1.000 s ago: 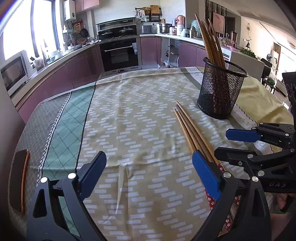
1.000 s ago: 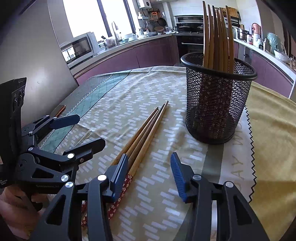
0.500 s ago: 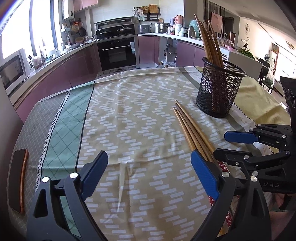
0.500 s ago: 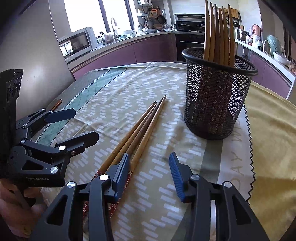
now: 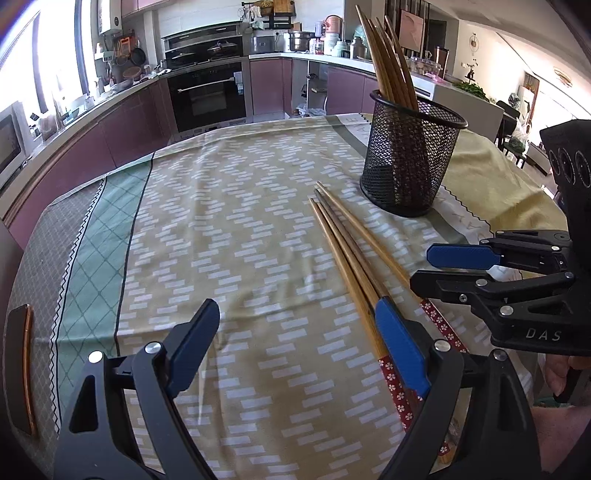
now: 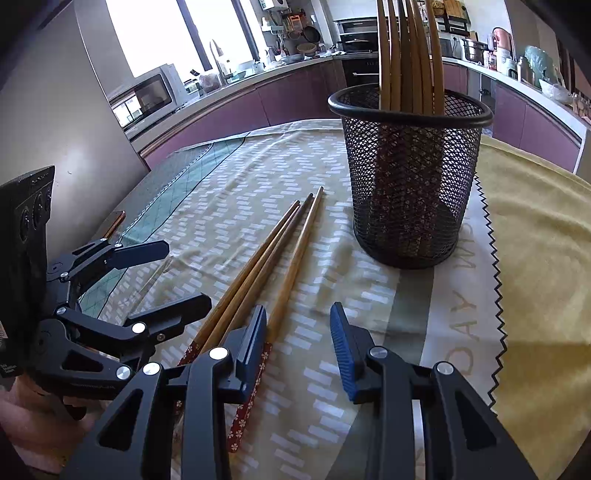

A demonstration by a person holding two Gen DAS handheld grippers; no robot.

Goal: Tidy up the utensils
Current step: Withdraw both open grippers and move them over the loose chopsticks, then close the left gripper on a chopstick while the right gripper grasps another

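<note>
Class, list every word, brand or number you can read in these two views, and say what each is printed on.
"DAS": white letters on the right gripper body, cut off by the frame edge.
"DAY" and more pale letters: woven into the tablecloth border, only partly legible.
Small print on the left gripper body: too blurred to read.

Kitchen: purple cabinets (image 5: pixel 122 125); built-in oven (image 5: pixel 207 96) far; microwave (image 6: pixel 144 92) left; bright window (image 6: pixel 155 33); patterned tablecloth (image 5: pixel 229 206) near.

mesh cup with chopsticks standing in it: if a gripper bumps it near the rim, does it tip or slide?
The mesh cup looks light and taller than its base is wide, and the chopsticks in it stick far above the rim, so a high bump probably tips it. The tablecloth is wrinkled, so the cup may drag rather than slide.
</note>
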